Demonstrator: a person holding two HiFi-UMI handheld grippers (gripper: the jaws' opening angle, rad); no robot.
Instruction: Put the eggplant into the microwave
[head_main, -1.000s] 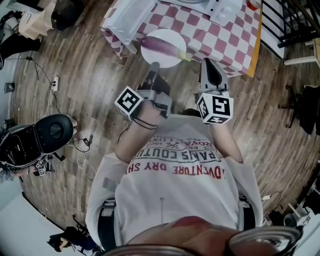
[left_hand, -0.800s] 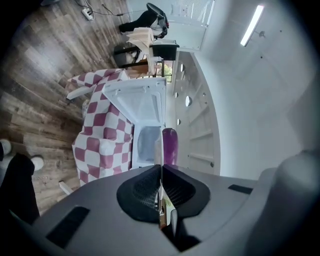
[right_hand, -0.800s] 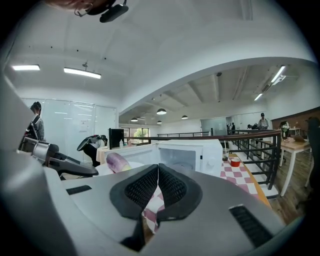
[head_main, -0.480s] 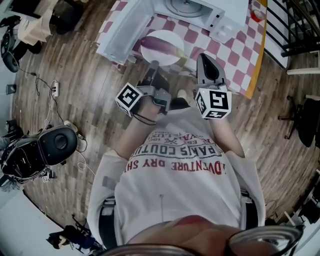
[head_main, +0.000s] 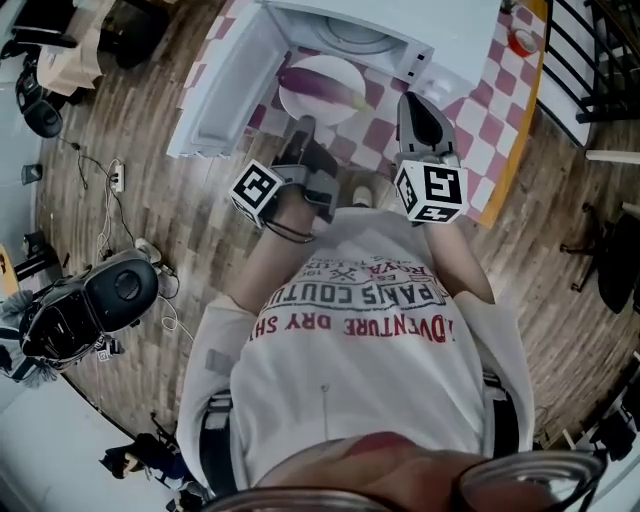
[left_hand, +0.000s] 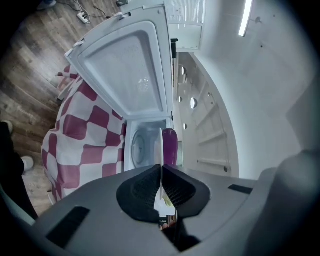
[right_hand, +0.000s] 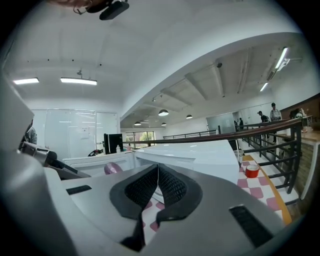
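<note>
A purple eggplant (head_main: 322, 82) lies on a white plate (head_main: 340, 100). My left gripper (head_main: 303, 130) is shut on the plate's near rim and holds it just in front of the white microwave (head_main: 440, 30), whose door (head_main: 225, 90) swings open to the left. In the left gripper view the plate (left_hand: 160, 145) shows edge-on between the shut pads of the left gripper (left_hand: 161, 172), with the eggplant (left_hand: 170, 145) beside it and the microwave's turntable (left_hand: 137, 147) beyond. To the plate's right, my right gripper (head_main: 418, 115) is shut with nothing in it; in its own view the right gripper (right_hand: 157, 175) points past the eggplant (right_hand: 112, 168).
The microwave stands on a table with a red-and-white checked cloth (head_main: 480, 130). A small red cup (head_main: 522, 42) sits at its far right corner. A black railing (head_main: 590, 60) runs on the right. A black chair (head_main: 95, 295) and cables lie on the wooden floor at left.
Both grippers have moved forward toward the microwave, the left one carrying the plate with the eggplant. The open microwave has come into view, now close in front of the plate.
</note>
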